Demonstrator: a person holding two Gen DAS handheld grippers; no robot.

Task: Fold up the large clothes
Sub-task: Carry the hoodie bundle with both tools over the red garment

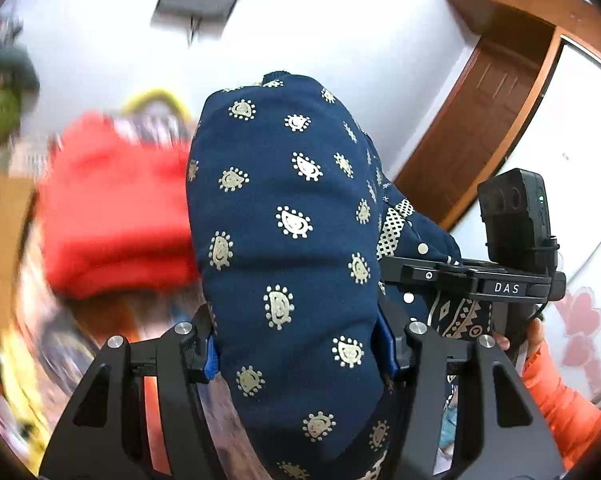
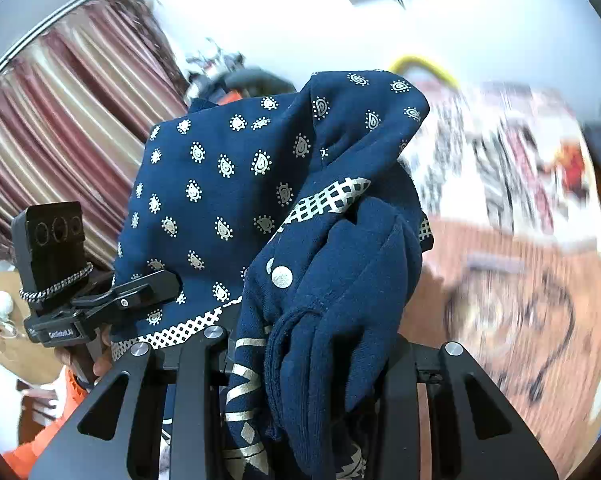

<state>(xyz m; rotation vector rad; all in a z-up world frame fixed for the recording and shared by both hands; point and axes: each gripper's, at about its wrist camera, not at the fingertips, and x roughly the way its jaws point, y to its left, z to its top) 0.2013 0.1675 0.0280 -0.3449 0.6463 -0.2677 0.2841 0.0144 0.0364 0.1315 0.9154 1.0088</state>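
Observation:
A navy garment [image 1: 284, 216] with a cream paisley print and a checked trim [image 2: 332, 196] hangs lifted in the air between both tools. My left gripper [image 1: 300, 352] is shut on a thick bunch of it, with the blue pads [image 1: 210, 356] pressing in from either side. In the right wrist view, my right gripper [image 2: 308, 352] is shut on a folded wad of the same cloth, which carries a silver snap [image 2: 281, 277] and hides the fingertips. Each view shows the other tool's black camera block [image 1: 512, 216] [image 2: 56, 236] close beside it. An orange sleeve [image 1: 560, 400] holds it.
A folded red garment [image 1: 112, 208] lies blurred at the left, with a yellow loop [image 1: 156, 100] behind it and a cardboard box [image 1: 0, 240] at the edge. A brown door [image 1: 480, 120] stands at the right. Striped curtains [image 2: 60, 120] and a wooden surface [image 2: 500, 280] with patterned cloth [image 2: 500, 152] show below.

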